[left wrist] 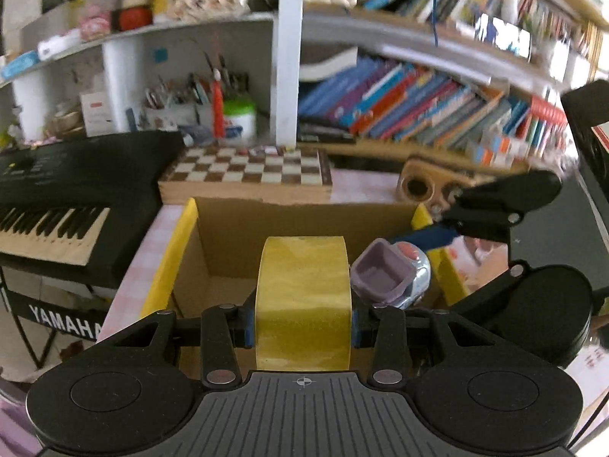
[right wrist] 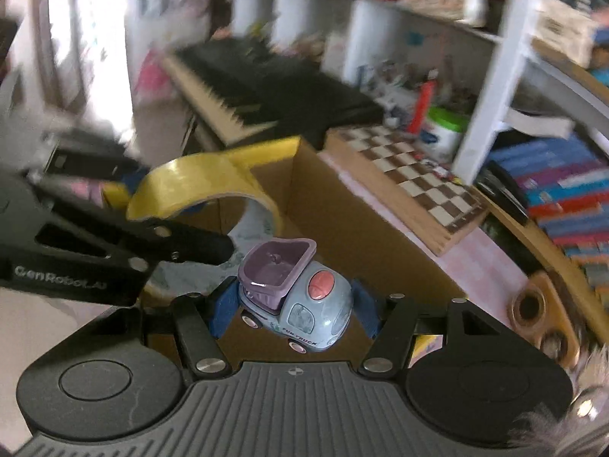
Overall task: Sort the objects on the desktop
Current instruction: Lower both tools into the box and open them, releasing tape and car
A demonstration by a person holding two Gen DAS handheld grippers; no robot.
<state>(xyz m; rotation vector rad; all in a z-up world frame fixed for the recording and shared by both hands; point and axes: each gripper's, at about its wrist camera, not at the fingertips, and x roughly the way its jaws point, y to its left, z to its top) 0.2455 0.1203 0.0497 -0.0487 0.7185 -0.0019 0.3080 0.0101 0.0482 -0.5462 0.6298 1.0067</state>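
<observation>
Bookshelves, a keyboard (left wrist: 57, 205) and a chessboard (left wrist: 247, 169) crowd the background, and right below both grippers sits an open cardboard box (left wrist: 228, 236) on the pink-checked desk (left wrist: 361, 186). Left gripper (left wrist: 302, 325): jaws pinching a roll of yellow tape (left wrist: 303, 297), held upright over the box mouth. Right gripper (right wrist: 293, 308): jaws clamped on the sides of a blue toy truck (right wrist: 300, 301), just beside the tape, also above the box. Tight quarters, with the two loads nearly touching. Best play, I'd say: lower one at a time, get well inside the walls, clear of the yellow flaps (left wrist: 171, 262), then let the jaws spread. Tape first, perhaps, laid flat so it can't roll.
</observation>
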